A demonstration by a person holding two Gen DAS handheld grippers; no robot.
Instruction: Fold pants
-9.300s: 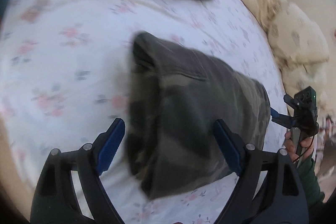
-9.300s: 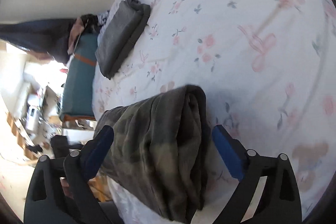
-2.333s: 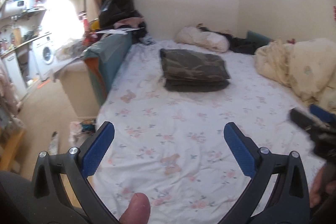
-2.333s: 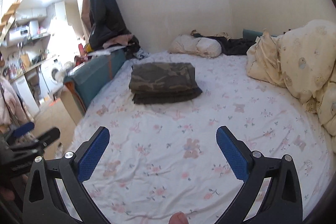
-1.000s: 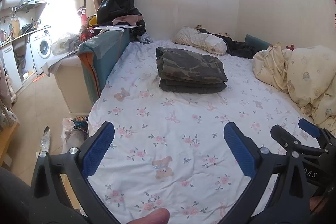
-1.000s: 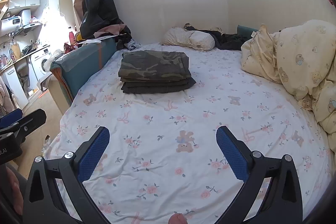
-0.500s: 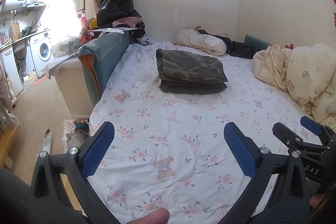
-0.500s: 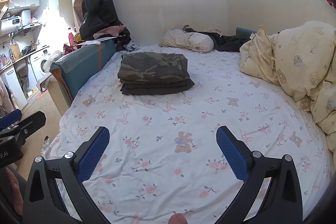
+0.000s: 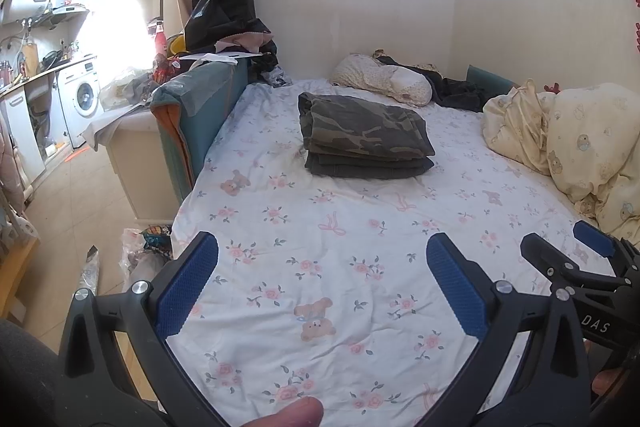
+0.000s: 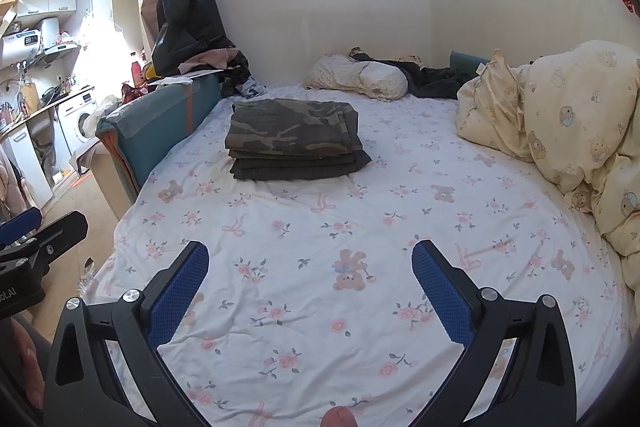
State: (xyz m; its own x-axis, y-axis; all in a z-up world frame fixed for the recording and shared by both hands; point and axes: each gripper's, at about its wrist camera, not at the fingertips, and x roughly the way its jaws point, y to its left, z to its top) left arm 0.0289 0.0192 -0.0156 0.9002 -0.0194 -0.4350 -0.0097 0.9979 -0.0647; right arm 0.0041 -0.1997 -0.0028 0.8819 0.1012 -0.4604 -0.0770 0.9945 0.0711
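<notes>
Camouflage pants (image 9: pixel 364 127), folded atop a dark folded garment (image 10: pixel 300 167) at upper centre of frame on the floral bedsheet (image 9: pixel 340 267); soft, limp, best pinched along thick folded edges; left gripper (image 9: pixel 320 287) and right gripper (image 10: pixel 310 287) both agape, empty.

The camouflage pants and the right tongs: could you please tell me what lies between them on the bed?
Only bare floral sheet lies between the folded camouflage pants and the open right tongs, as the right wrist view shows.

Camouflage pants (image 9: pixel 362 125) top a dark grey folded garment (image 9: pixel 368 167) on the white floral sheet (image 9: pixel 360 227).
</notes>
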